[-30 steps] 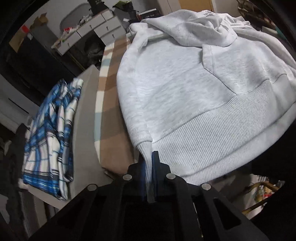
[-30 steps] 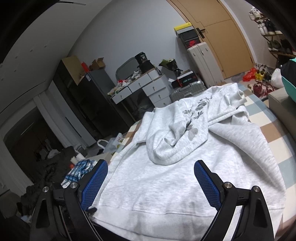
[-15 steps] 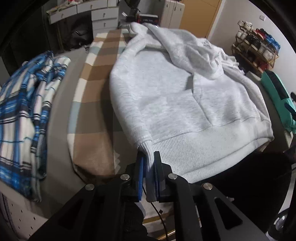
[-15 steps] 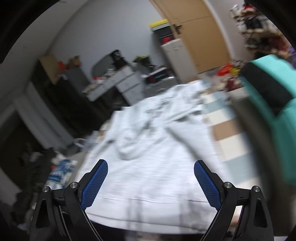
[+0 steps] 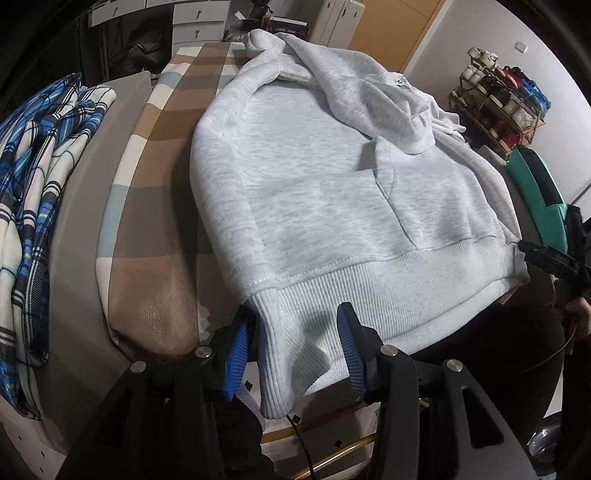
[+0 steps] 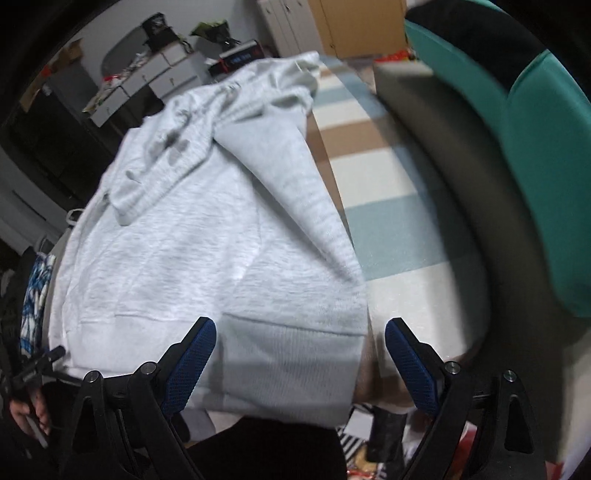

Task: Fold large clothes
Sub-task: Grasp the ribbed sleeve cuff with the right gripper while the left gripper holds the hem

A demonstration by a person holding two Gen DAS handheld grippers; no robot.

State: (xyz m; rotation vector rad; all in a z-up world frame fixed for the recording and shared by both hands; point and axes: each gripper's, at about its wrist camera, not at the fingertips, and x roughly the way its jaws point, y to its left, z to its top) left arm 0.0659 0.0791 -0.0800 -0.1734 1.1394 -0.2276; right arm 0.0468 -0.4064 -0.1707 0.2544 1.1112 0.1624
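Observation:
A light grey hoodie point(image 5: 332, 192) lies front up on the striped bed cover point(image 5: 147, 229), hood and sleeves folded onto its chest. Its ribbed hem hangs over the near edge. My left gripper point(image 5: 291, 354) is at the hem's left corner point(image 5: 280, 369). Its jaws are opening, and the corner hangs loose between them with no pad pressing on it. In the right wrist view, my right gripper point(image 6: 299, 365) hovers over the right end of the hoodie point(image 6: 207, 236) at the hem. Its jaws are wide and closing slightly, with the hem's right corner below them, untouched.
A blue plaid shirt point(image 5: 33, 206) lies on a grey surface left of the cover. A teal and black cushion point(image 6: 535, 166) sits to the right. White drawers point(image 5: 192, 18) and a shoe rack point(image 5: 506, 96) stand behind the bed. A hand point(image 6: 26, 410) holds the left gripper.
My left jaws have parted and let go of the hem corner they pinched. The right gripper has sunk and tipped down from facing the room to the hem's right corner.

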